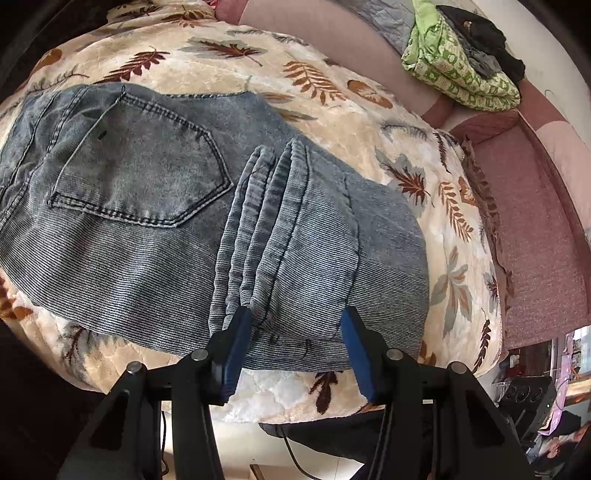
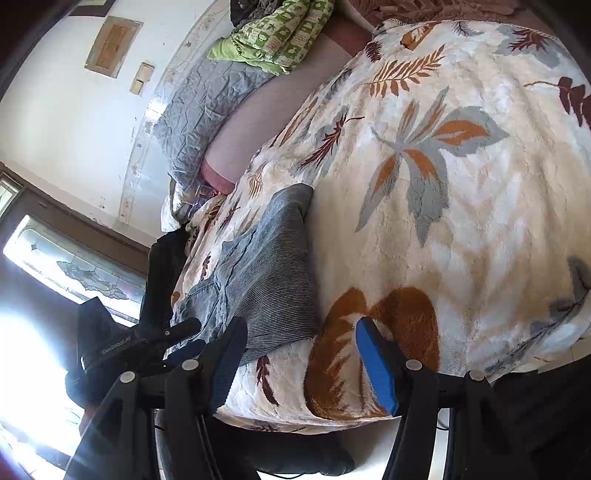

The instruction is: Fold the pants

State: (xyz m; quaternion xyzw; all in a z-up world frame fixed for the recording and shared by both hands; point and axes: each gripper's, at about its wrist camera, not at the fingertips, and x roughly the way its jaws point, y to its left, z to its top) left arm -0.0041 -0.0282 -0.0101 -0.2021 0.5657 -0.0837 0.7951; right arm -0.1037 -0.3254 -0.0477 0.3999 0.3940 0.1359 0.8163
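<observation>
The grey-blue denim pants (image 1: 155,206) lie folded on a cream leaf-print blanket (image 1: 388,122), back pocket up, with the ribbed leg cuffs (image 1: 266,229) laid over the seat part. My left gripper (image 1: 295,325) is open, its blue pads either side of the cuffs' near edge, not clamped. In the right wrist view the pants (image 2: 266,273) lie at the left and the left gripper (image 2: 147,343) shows beside them. My right gripper (image 2: 301,343) is open and empty over the blanket (image 2: 461,206), to the right of the pants.
A green patterned quilt (image 1: 461,70) with dark clothes on it lies on the pink sofa back (image 1: 535,236); it also shows in the right wrist view (image 2: 280,33). A grey cushion (image 2: 207,110) leans on the wall. The blanket's front edge drops off just below the grippers.
</observation>
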